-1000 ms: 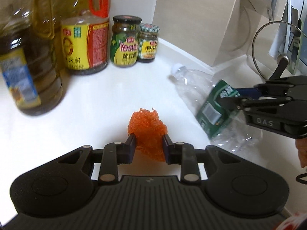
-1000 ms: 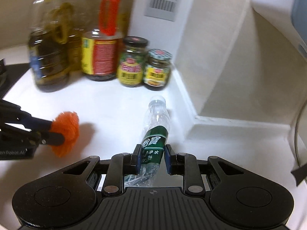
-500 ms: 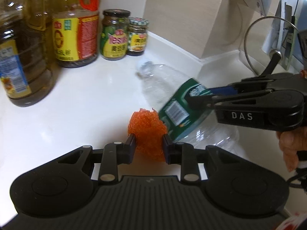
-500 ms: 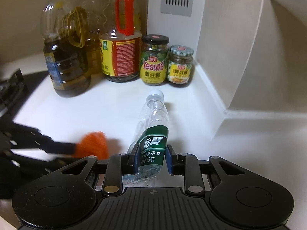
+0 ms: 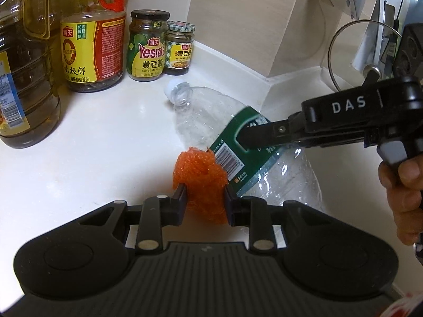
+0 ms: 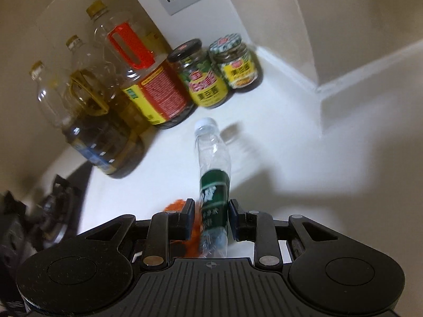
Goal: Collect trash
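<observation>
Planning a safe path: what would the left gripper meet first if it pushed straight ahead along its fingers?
Probably the crushed water bottle held by the right gripper; it lies just beyond the orange mesh wad the left gripper holds. Depth is uncertain.

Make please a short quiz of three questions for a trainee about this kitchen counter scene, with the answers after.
1. True or false: the left gripper holds the orange mesh wad between its jaws.
2. What does the right gripper carry? A) a glass jar B) a crushed plastic bottle with a green label C) a pot lid
3. Fill in: the two sauce jars stand beside the big bottle with the ____ handle.

Key
1. True; the jaws press on the wad from both sides.
2. B; the plastic bottle sits between the jaws, cap pointing away, above the white counter.
3. Red; the sauce jars stand right of the soy sauce bottle in the left wrist view.
</observation>
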Available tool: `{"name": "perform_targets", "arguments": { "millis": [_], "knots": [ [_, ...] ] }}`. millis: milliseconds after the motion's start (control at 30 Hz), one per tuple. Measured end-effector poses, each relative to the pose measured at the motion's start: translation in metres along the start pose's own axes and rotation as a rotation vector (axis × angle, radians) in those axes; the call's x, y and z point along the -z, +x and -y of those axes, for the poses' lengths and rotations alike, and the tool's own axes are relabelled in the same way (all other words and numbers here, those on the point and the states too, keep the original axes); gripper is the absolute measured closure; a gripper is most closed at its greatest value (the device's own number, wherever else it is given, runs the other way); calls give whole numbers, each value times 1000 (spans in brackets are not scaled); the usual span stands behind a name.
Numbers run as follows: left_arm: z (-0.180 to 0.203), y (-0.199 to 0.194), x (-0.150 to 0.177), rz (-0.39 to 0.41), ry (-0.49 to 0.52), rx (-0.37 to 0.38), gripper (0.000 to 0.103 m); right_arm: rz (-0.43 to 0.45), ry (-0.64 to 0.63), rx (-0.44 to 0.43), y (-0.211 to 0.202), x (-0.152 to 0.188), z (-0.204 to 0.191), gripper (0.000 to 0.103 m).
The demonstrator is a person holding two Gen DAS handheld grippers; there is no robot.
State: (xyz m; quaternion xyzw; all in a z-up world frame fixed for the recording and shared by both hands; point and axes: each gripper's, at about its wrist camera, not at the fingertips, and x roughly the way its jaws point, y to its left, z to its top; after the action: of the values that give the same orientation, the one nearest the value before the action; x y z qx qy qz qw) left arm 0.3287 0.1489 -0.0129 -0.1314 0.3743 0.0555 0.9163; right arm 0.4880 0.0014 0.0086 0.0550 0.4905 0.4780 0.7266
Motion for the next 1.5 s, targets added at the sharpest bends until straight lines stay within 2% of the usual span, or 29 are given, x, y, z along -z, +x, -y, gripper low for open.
{"name": "perform_targets", "arguments": {
  "millis": [267,300,400,700,1033,1233,1500],
  "knots": [
    [0,1,2,4,-1,4,77,-72,-55,31,23,1,-8,75],
    [0,1,2,5,-3,3,77,-71,-50,38,24,2,-7,84],
    [0,-4,4,11,-11,-8,77,-52,-51,49,19,5,-6,84],
    [17,-32,15,45,-32,-46,78,29,-196,83,-33,25,-22,84],
    [73,-76,47,80,-107,-94,78,54,-274,7,-100,69,-11,84],
    [103,-95,73,54,-106,-65,78,42,-269,-9,-134,100,4,84],
    [117,-111,98,9,-43,22,78,58,-187,65,-174,147,12,84]
  ]
}}
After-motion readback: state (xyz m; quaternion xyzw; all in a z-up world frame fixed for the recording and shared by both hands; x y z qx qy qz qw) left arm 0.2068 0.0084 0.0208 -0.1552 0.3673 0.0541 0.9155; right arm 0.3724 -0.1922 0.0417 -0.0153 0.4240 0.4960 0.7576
